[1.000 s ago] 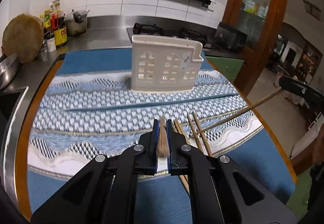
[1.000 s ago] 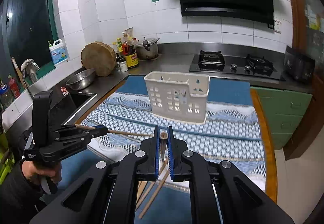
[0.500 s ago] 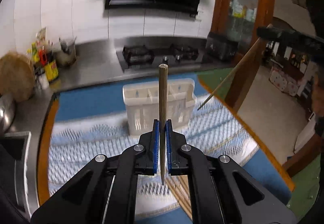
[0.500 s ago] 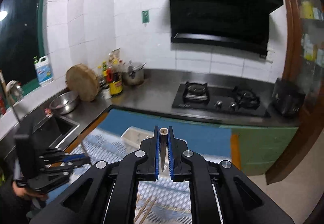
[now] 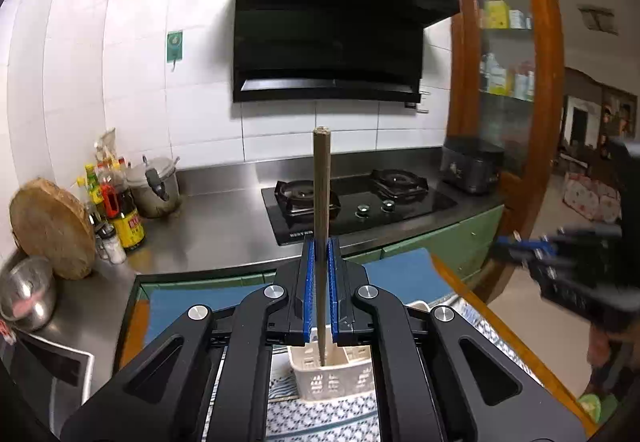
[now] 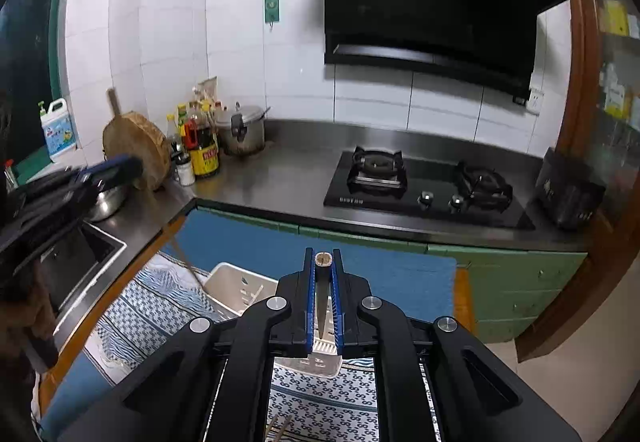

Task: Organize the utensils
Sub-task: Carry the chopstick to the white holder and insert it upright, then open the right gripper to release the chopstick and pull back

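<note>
- up high, the left gripper [image 5: 320,282] points slightly down over the holder [image 5: 332,374], clamped on a chopstick [image 5: 321,202] that stands upright between its blue pads [image 5: 308,290].
- its lower tip reaches down toward the holder's rim; whether it is inside a compartment cannot be told.
- the right gripper [image 6: 323,298] tilts further down over the holder [image 6: 240,290], closed on a second chopstick [image 6: 322,294] seen almost end-on, blunt end up.
- the holder sits on the patterned cloth [image 6: 152,306] on the table; the gripper bodies cover most of it in both views.
- each gripper shows only as a dark blur at the edge of the other's view.
- two more chopsticks [image 6: 278,428] lie on the cloth, cut off at the bottom of the right view.
- a thin stick slants down to the holder's left corner in the right view, blurred.
</note>
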### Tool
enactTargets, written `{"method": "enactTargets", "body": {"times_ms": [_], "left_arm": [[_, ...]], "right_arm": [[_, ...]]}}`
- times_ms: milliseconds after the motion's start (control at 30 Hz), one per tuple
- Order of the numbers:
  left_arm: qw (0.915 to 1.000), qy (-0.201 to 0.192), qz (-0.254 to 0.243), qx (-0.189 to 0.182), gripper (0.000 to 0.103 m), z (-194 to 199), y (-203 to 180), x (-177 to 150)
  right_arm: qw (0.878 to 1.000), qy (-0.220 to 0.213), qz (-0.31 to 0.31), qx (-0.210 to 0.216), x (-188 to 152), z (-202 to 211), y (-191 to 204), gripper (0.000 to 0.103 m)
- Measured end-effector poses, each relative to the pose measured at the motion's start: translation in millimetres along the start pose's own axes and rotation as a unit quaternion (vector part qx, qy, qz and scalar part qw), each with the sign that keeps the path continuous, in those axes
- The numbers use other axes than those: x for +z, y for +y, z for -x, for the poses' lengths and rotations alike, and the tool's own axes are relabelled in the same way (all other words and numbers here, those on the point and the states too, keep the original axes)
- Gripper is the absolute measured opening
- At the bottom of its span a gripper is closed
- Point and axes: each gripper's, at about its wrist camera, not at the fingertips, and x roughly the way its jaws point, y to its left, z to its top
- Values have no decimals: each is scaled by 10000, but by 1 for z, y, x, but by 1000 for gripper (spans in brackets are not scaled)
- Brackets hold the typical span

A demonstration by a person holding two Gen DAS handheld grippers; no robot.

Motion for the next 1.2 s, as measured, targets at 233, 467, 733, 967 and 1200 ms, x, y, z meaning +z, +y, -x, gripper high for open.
{"method": "enactTargets", "body": {"times_ms": [233, 467, 733, 967, 1200], "left_arm": [[9990, 351, 262, 57, 5, -49, 13, -27], [9974, 683, 236, 43, 8, -65, 19, -44], [9989, 444, 95, 62, 32, -24, 10, -34], [9986, 523, 87, -45, 50, 32, -3, -73], [9959, 831, 344, -81, 63, 69, -6, -144]], "right_arm": [[9995, 294, -30, 82, -22, -32, -2, 7], [9996, 293, 9, -18, -36, -36, 1, 17], [9998, 33, 112, -162, -55, 11, 13, 34], [9994, 341, -30, 30, -130, 45, 31, 38], [9928, 1084, -430, 269, -233, 48, 52, 36]]}}
